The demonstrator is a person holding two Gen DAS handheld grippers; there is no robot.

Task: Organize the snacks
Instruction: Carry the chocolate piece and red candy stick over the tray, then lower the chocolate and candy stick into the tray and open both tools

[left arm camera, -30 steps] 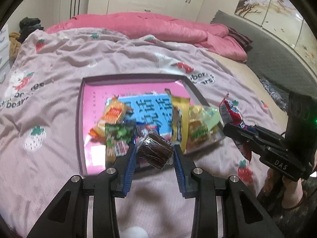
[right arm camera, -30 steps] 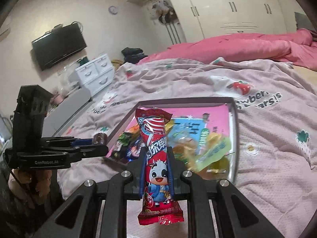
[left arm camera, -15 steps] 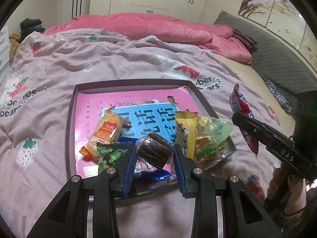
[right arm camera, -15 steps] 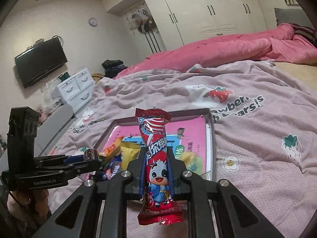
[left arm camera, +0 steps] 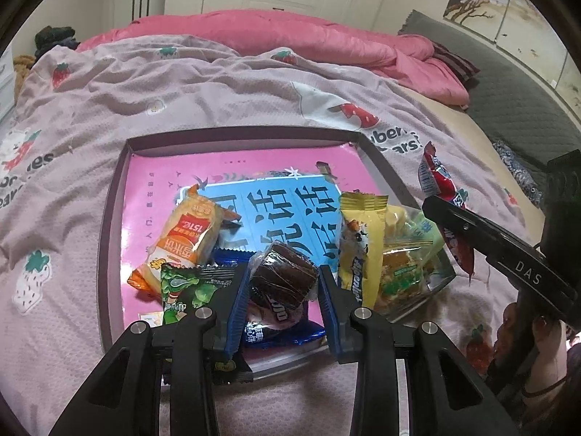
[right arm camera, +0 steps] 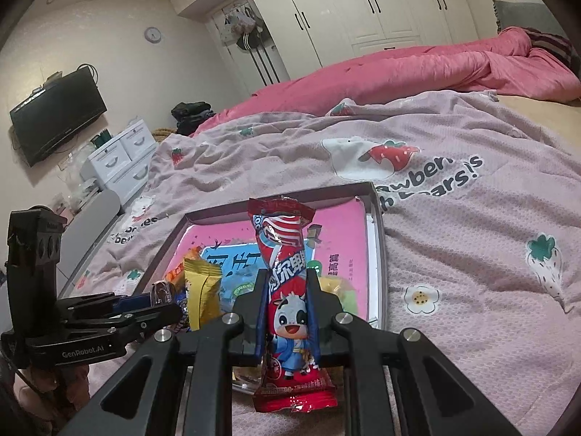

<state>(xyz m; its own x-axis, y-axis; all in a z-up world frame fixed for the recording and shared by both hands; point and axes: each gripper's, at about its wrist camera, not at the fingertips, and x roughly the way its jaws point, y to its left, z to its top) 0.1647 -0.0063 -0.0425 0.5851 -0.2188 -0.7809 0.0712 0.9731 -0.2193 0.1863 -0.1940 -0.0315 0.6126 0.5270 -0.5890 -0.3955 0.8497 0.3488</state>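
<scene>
My left gripper (left arm camera: 284, 285) is shut on a brown wrapped cake (left arm camera: 281, 279) and holds it above the near edge of a shallow box (left arm camera: 232, 138) with a pink and blue bottom. The box holds an orange packet (left arm camera: 185, 236), a green packet (left arm camera: 189, 290), a blue packet (left arm camera: 276, 330), a yellow packet (left arm camera: 359, 247) and a clear bag (left arm camera: 403, 265). My right gripper (right arm camera: 285, 303) is shut on a red cow-print packet (right arm camera: 285, 290), upright over the box's near right corner. It also shows in the left wrist view (left arm camera: 439, 189).
The box (right arm camera: 377, 225) lies on a pink strawberry-print blanket (left arm camera: 181, 83) on a bed. A pink duvet (left arm camera: 272, 32) is heaped at the far side. White drawers (right arm camera: 120, 160) and a TV (right arm camera: 54, 116) stand left of the bed.
Both grippers have moved forward toward the box, each still holding its snack. The brown cake now hangs over the packets at the box's near edge.
</scene>
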